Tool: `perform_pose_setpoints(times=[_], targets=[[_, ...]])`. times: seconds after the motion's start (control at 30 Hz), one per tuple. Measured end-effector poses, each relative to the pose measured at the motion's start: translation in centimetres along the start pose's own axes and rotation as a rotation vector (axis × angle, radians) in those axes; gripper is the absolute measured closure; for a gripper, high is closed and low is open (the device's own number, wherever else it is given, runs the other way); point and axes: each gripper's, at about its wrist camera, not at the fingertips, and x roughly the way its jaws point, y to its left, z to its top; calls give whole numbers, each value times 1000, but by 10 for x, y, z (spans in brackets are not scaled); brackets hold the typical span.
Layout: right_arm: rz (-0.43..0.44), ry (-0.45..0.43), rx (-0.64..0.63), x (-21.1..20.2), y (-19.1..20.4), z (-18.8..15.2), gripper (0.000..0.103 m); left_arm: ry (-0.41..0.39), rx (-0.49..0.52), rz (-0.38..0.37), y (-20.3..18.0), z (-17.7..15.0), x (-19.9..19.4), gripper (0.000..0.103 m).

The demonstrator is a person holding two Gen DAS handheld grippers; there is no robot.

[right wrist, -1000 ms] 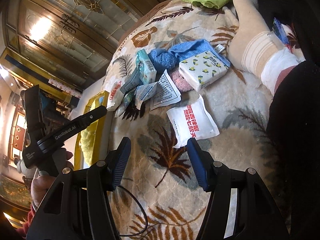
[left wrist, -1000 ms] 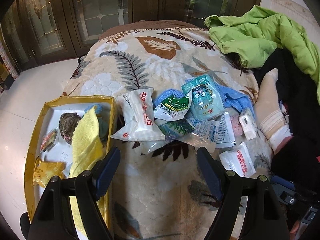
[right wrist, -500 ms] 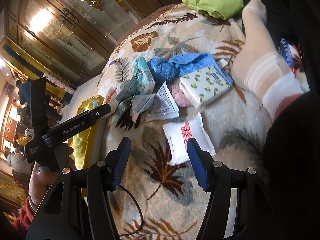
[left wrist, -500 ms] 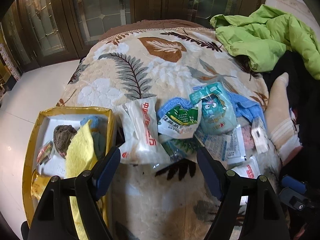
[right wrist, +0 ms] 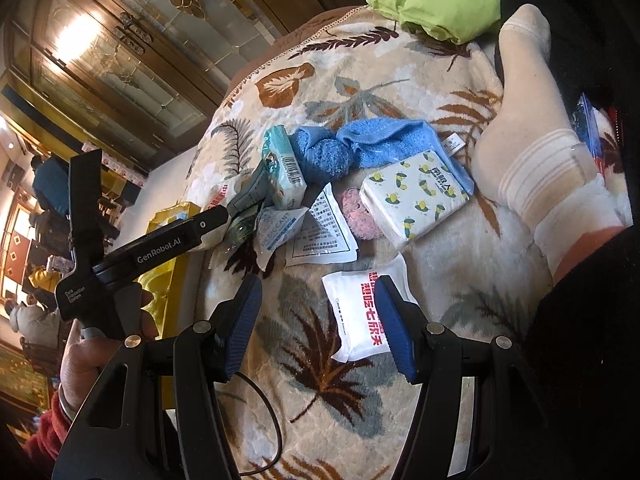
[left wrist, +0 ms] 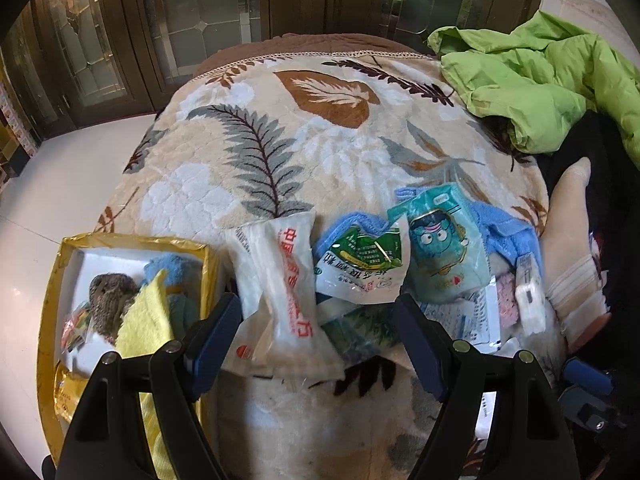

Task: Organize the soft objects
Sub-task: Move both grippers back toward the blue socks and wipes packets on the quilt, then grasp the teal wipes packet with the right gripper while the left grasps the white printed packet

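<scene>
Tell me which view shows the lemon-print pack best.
The right wrist view: the lemon-print pack lies whole and face up on the blue towel. The left wrist view doesn't show it clearly; other packets crowd that spot.

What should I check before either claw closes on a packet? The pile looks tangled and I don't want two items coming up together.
1. Left claw open, nothing pinched: ok.
2. Right claw open, nothing pinched: ok.
3. White red-lettered packet free of neighbours: not ok, it overlaps the green-printed packet.
4. Small white packet lying alone on the blanket: ok.
5. Room left in the yellow box: cannot tell, cloths cover much of it.
</scene>
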Motion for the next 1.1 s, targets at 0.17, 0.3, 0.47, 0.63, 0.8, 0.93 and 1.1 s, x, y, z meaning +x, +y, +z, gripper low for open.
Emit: perform_pose_setpoints(times=[0.17,0.3,0.47,0.63,0.8,0.93,1.1], targets=[[-8,-8,1,-1,-3,4,44,19,-48,-67,8,16,-1,24],[-17,-17,-11,0,-2,15,44,33,-89,-99,15,25,-1,24],[13,-18,-44,9,7,36,44,76,-112,-121,15,22,7,24],[12,-2,-103,23,18,52,44,107,-139,-147,15,15,10,24],[9,17,-112,33,21,56,44,100,-207,-212,26,10,1,24],[17,19,-103,35,18,54,44,115,-206,-228,28,8,-2,24],[23,23,-99,37,18,53,44,131,-229,-200,36,6,4,24]])
